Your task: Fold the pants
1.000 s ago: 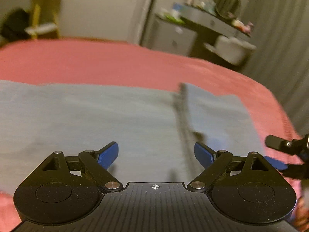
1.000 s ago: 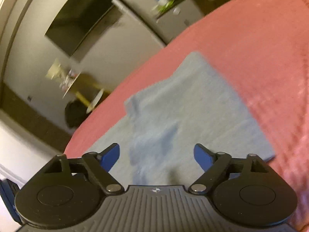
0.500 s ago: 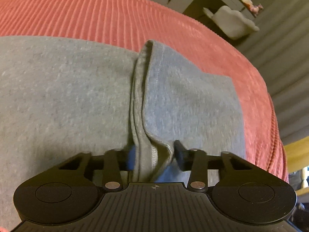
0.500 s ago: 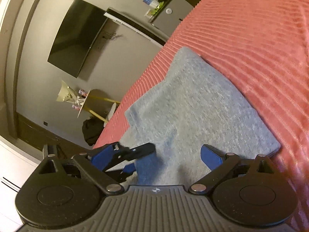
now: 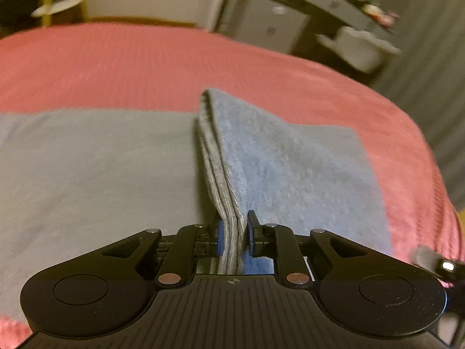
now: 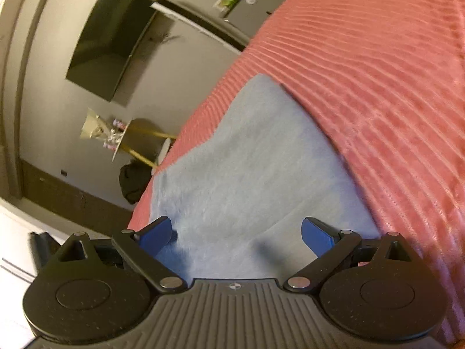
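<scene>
Grey pants (image 5: 87, 168) lie flat on a pink ribbed bedspread (image 5: 145, 67). My left gripper (image 5: 234, 237) is closing its jaws on the ribbed hem (image 5: 216, 168) of a folded-over layer; the pads press the cloth from both sides and the hem rises up from the flat part as a ridge. In the right wrist view the same grey pants (image 6: 247, 168) spread ahead of my right gripper (image 6: 236, 234), which stands open just above the cloth with nothing between its blue fingers (image 6: 315, 237). Part of the right gripper (image 5: 436, 264) shows at the left wrist view's right edge.
The bedspread (image 6: 377, 72) stretches far beyond the pants. Off the bed stand a grey dresser (image 5: 261, 23) with clutter on top, a wall television (image 6: 110, 40), a yellow-legged side table (image 6: 139, 139) and a dark bag (image 6: 132, 180) on the floor.
My left gripper went from open over the cloth to pinched on the ribbed hem, then lifted it into a ridge. The right gripper sank slightly and stayed open.
</scene>
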Motion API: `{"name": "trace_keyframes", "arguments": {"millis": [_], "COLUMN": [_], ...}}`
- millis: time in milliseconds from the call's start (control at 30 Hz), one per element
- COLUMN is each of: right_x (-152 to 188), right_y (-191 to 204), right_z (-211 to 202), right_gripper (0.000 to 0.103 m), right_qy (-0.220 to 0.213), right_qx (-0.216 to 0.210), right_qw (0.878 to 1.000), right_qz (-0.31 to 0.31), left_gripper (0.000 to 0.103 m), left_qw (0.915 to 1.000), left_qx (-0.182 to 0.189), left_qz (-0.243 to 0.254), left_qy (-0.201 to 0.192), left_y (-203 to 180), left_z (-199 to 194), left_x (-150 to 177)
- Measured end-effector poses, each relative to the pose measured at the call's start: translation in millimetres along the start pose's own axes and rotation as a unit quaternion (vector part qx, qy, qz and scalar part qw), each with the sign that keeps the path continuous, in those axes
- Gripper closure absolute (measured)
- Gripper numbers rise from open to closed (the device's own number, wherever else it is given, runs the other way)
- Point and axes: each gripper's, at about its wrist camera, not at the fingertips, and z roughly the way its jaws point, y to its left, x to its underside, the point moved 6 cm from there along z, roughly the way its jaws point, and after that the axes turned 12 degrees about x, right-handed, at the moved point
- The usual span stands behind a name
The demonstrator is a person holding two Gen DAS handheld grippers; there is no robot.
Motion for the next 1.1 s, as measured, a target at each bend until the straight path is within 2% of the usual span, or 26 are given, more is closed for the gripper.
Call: {"name": "trace_keyframes", "arguments": {"millis": [67,200,300,433,600,667,733,800,867,933,1000,1033,1067,1100], "right_x": [1.3,3.1,3.4,3.7,3.7,3.3,3.1,2.2,1.1,1.5,2.4,2.3,2.4,2.6], "right_y": [5.1,10.6,11.1,9.4,11.1,11.4,10.1,7.1,5.8,6.3,8.4,8.8,9.0,10.1], "right_z": [-0.6,-1.1,0.3,3.0,8.8,12.4,15.3,16.1,16.3,17.4,20.1,21.8,23.2,23.5], "right_gripper": [0.006,0.006,0.006,0.006,0.006,0.006,0.006,0.006,0.006,0.006,0.006,0.006,0.006,0.006], "right_qy": [-0.004,-0.009,-0.007,-0.001,0.007,0.014,0.019,0.02,0.02,0.02,0.023,0.027,0.03,0.03], "right_qx": [0.004,0.02,0.029,0.028,0.031,0.034,0.034,0.03,0.027,0.028,0.029,0.03,0.035,0.038], "right_qw": [1.0,0.999,0.999,0.999,0.999,0.999,0.999,0.999,0.999,0.999,0.999,0.999,0.999,0.998], "right_qz": [-0.013,-0.027,-0.027,-0.022,-0.025,-0.029,-0.026,-0.018,-0.013,-0.014,-0.018,-0.021,-0.025,-0.029], "left_gripper": [0.08,0.056,0.055,0.053,0.056,0.077,0.083,0.085,0.084,0.081,0.073,0.077,0.076,0.072], "left_qw": [0.9996,0.9998,0.9991,0.9983,0.9943,0.992,0.9939,0.9974,0.997,0.9972,0.998,0.9975,0.9976,0.9986], "left_qx": [0.018,0.005,0.017,0.01,0.034,0.043,0.041,0.044,0.059,0.03,-0.022,-0.051,-0.057,-0.042], "left_qz": [-0.023,-0.018,-0.038,-0.055,-0.101,-0.119,-0.102,-0.046,0.012,0.051,0.056,0.047,0.039,0.03], "left_qy": [0.0,-0.004,0.004,-0.014,-0.005,-0.003,-0.008,-0.032,-0.049,-0.045,-0.021,-0.01,-0.008,-0.008], "left_y": [9.9,13.9,18.2,27.1,31.3,33.9,25.5,8.8,-6.5,-8.7,2.6,10.3,14.5,15.7], "left_z": [-5.1,-5.1,0.4,7.5,31.5,36.7,36.8,23.7,7.2,1.7,10.6,13.8,13.2,10.4], "left_x": [5.5,13.7,16.4,2.7,-20.7,-29.2,-36.8,-41.4,-40.3,-35.8,-31.3,-28.1,-24.8,-20.7]}}
